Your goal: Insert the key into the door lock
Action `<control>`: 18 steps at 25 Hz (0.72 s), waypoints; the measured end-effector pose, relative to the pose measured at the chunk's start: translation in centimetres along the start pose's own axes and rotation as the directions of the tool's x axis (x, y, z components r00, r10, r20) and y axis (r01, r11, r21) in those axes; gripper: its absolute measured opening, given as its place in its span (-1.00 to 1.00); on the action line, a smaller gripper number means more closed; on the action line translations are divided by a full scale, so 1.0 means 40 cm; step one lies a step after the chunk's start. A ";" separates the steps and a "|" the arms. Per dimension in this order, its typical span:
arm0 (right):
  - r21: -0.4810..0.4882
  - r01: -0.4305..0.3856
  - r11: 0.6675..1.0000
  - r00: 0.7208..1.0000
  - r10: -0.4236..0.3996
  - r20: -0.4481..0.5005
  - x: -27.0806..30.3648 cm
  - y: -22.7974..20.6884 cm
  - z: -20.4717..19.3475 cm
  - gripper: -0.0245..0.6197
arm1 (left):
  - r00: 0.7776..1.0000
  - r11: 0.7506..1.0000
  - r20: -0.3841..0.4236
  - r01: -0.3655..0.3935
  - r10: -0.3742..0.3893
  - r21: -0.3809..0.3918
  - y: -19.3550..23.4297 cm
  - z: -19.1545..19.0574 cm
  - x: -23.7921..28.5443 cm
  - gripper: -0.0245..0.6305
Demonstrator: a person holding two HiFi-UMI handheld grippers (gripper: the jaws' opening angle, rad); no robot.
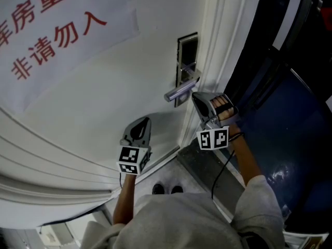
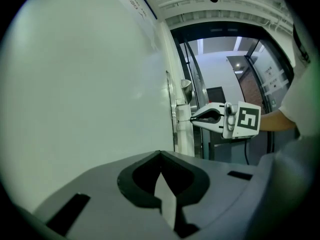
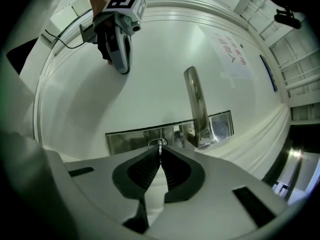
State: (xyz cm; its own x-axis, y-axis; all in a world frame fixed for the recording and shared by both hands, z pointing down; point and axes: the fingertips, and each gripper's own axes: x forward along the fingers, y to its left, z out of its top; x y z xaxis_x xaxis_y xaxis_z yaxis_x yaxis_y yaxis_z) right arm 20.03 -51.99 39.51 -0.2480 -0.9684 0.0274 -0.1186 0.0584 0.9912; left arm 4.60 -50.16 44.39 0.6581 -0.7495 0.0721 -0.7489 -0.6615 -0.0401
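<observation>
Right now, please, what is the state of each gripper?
Left gripper: jaws closed, holding nothing.
Right gripper: jaws closed on the key, its tip at the lock plate.

The white door [image 1: 104, 113] carries a lock plate [image 1: 188, 48], lever handle [image 1: 180, 91] and paper sign [image 1: 52, 40].

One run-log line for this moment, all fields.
right tongs: shut on key | key: at lock plate keyhole | left tongs: shut, empty
</observation>
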 end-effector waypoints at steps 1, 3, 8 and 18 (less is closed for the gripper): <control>-0.003 -0.003 1.000 1.000 0.003 0.004 0.001 0.002 0.001 -0.83 | 1.000 1.000 0.001 0.003 -0.003 0.001 -0.002 0.002 0.001 -0.87; -0.016 -0.004 1.000 1.000 0.005 0.008 0.003 0.005 0.002 -0.83 | 1.000 1.000 0.004 0.006 -0.006 0.003 -0.004 0.005 0.002 -0.87; -0.029 0.000 1.000 1.000 0.001 0.023 0.010 0.001 0.001 -0.83 | 1.000 1.000 0.004 0.009 -0.009 0.009 -0.004 0.008 0.005 -0.87; -0.067 0.011 0.998 1.000 -0.010 0.015 0.034 0.003 -0.008 -0.83 | 1.000 1.000 0.006 0.016 -0.016 0.006 -0.009 0.010 0.006 -0.87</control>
State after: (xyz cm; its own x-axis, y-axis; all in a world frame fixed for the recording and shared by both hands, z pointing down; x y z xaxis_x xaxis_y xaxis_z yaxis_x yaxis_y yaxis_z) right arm 20.00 -53.39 39.70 -0.2608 -0.9653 0.0151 -0.0564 0.0309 0.9979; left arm 5.04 -50.13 44.02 0.6705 -0.7389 0.0666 -0.7378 -0.6735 -0.0452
